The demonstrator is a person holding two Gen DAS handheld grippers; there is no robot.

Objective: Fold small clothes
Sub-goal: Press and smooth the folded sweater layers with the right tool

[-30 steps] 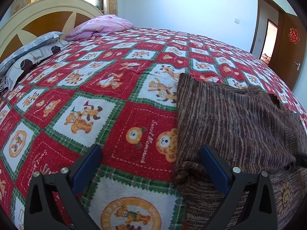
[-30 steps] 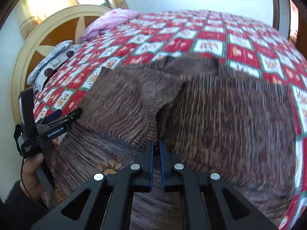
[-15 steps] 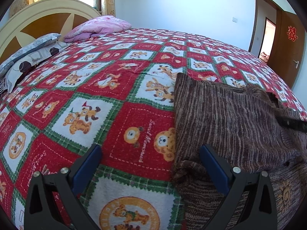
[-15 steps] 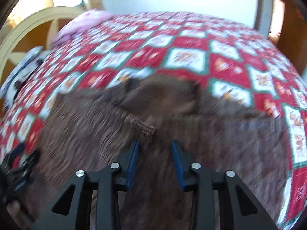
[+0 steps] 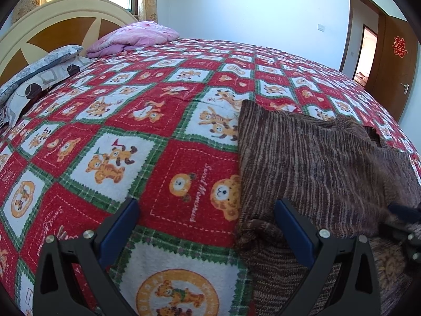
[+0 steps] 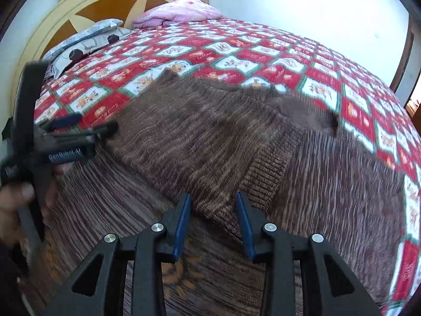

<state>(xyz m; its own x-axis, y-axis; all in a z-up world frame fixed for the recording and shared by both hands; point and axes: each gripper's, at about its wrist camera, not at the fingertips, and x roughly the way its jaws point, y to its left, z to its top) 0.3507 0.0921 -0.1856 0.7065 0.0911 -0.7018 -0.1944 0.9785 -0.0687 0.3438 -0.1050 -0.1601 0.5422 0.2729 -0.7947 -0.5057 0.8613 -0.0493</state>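
**A:** Whereabouts of the sweater [image 5: 315, 163]?

**B:** Spread flat on the quilt [image 5: 131, 105], well short of the pillows. Hem toward the near edge, collar away, so long axis running straight ahead from both tongs.

**A:** State of the left tongs [image 5: 206, 205]?

**B:** Gaping wide, gripping nothing. Straddling the sweater's left edge, with one finger over bare quilt and the other over knit.

**A:** And the right tongs [image 6: 214, 197]?

**B:** Parted partway, pads clear of the cloth, so released. Hanging low over the middle of the sweater, with the folded-in sleeve [image 6: 223, 144] ending just ahead of the tips.

**A:** Lie of that sleeve?

**B:** Slanting across the body, from the far left shoulder down toward the near right. Ribbed cuff [image 6: 265, 173] just beyond the right finger, not between the pads.

**A:** Which side left to fold, then?

**B:** Judging by the flat spread on the right, probably that side. No second sleeve plainly in view, though; too blurred to say.

**A:** Nearer tongs for it?

**B:** The right ones, clearly. Calls for a reach out to the right, across the long axis, then a carry back toward the middle. For a lengthwise fold instead, hem corners within reach of both.
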